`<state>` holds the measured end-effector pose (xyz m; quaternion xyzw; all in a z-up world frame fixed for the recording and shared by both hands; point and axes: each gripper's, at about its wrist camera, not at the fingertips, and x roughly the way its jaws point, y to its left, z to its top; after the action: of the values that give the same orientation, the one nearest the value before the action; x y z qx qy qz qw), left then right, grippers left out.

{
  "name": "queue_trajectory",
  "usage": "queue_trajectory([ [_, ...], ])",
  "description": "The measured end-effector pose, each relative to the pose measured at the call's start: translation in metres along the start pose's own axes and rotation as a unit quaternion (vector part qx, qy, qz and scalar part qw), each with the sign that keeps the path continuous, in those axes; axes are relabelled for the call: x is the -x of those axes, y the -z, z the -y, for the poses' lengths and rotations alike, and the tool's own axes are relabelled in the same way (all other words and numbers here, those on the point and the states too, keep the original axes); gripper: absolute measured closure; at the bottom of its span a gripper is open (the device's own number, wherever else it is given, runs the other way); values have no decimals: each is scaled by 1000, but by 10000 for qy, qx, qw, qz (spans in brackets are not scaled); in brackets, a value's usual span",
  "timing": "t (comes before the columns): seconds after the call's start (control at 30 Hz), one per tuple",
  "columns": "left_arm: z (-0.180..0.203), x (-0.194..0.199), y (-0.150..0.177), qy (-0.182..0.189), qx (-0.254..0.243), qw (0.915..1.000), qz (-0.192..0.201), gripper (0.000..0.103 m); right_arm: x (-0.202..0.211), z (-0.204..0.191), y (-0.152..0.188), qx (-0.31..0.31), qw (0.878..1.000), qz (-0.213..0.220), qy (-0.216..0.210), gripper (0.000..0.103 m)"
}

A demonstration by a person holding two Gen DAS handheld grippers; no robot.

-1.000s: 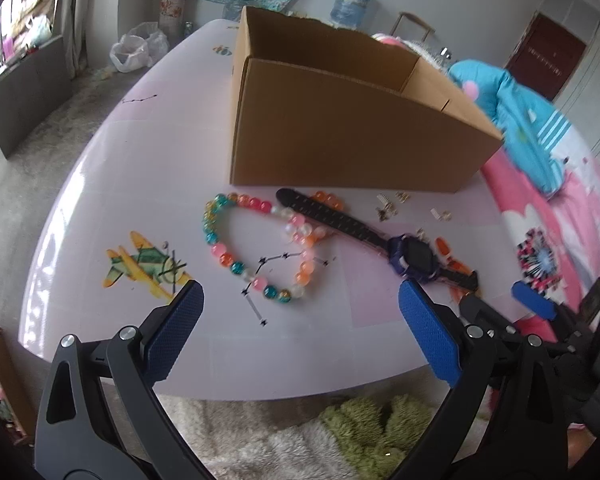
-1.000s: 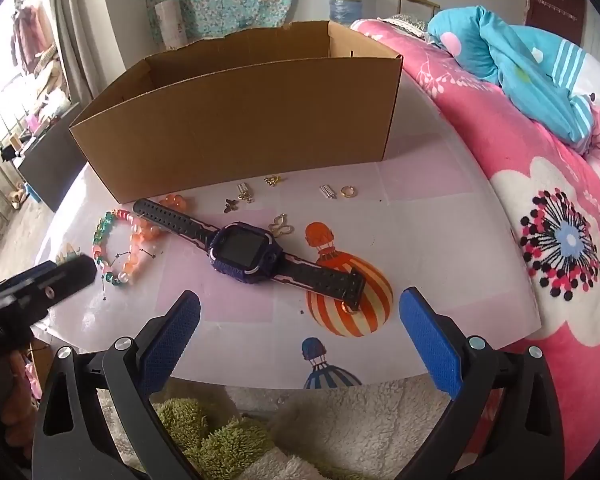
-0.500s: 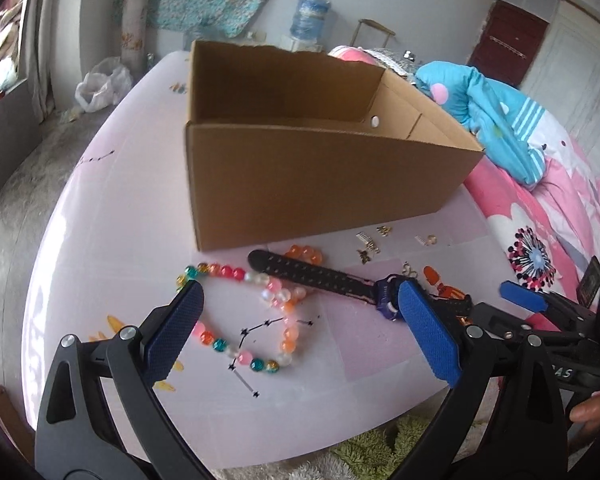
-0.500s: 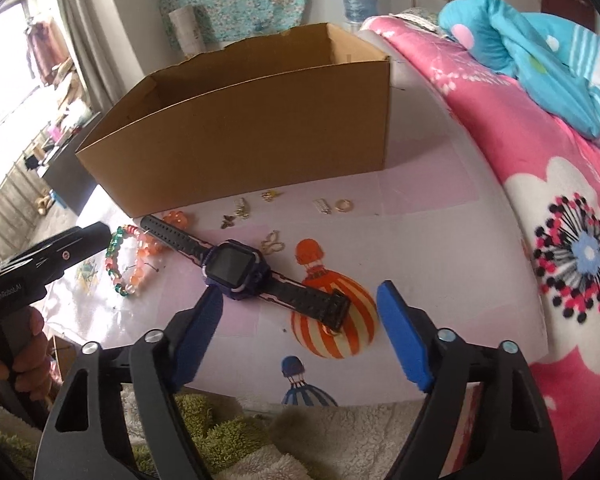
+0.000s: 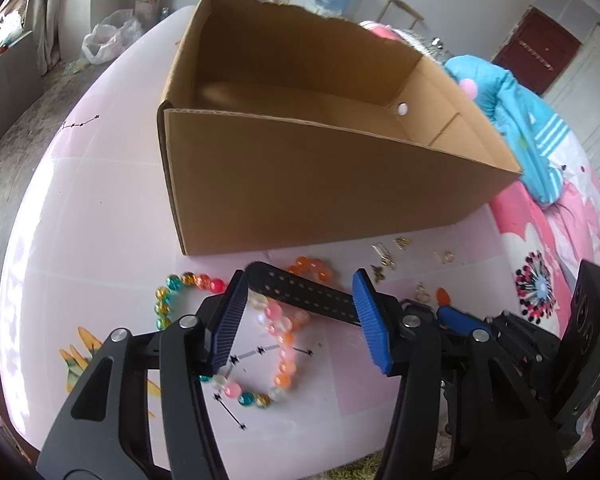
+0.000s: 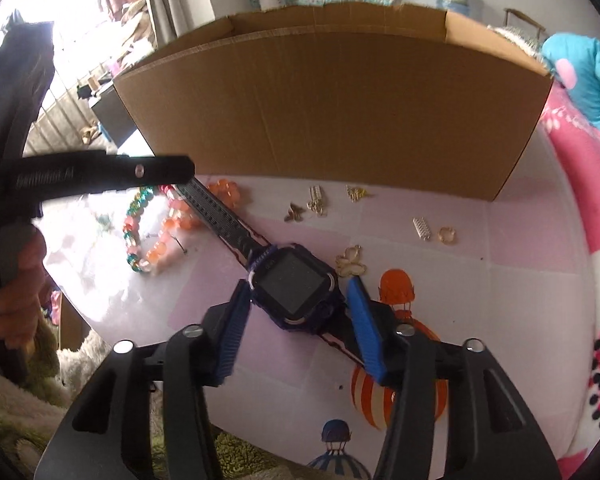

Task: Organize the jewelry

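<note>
Since the earlier frames both grippers have been lowered to the table and partly narrowed. Seen from the left wrist, the left gripper is held with its fingers apart on either side of the perforated strap end of the watch, and contact with the strap cannot be told. Under that strap one long string of coloured beads is lying in a loop, and one smaller orange bead bracelet sits just beside the cardboard box. As much of the box interior as is shown holds no jewelry, so nothing is judged to have been put away yet. A few small gold charms are scattered near the box foot, too blurred here to be counted. Seen from the right wrist, the right gripper is placed around the watch body, fingers apart and close to its sides; whether it is squeezed cannot be told. One watch, one long bead string and one orange bracelet are counted, and about seven small gold pieces are made out on the table, among them a butterfly charm and a ring. Every piece is left to be gathered; the watch is judged to be the first.
</note>
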<state>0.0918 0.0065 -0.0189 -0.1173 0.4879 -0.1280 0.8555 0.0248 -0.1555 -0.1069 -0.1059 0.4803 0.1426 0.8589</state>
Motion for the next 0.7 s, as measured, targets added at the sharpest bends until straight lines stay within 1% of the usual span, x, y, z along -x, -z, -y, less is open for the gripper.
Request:
queue_trajectory([
  [0.2,-2,-14,-10,-184,7,9996,-223,53,-1,10,5,42,9998,-112,-145,55],
  [0.33,-3,-24,-14,-321,50,9987,-390,53,5,12,16,19,9995,-86,-303,55],
  [0.4,-5,-28,-14,-369,137,9982,-447,53,4,23,4,103,9994,-144,-292,55],
  [0.5,-6,-30,-15,-308,227,9983,-441,53,6,28,5,241,9992,-133,-280,55],
  [0.6,-6,-29,-16,-133,295,9987,-398,53,4,26,3,310,9991,-84,-289,55],
  [0.7,-5,-25,-15,-68,293,9992,-253,53,-1,23,4,358,9989,-37,-289,56],
])
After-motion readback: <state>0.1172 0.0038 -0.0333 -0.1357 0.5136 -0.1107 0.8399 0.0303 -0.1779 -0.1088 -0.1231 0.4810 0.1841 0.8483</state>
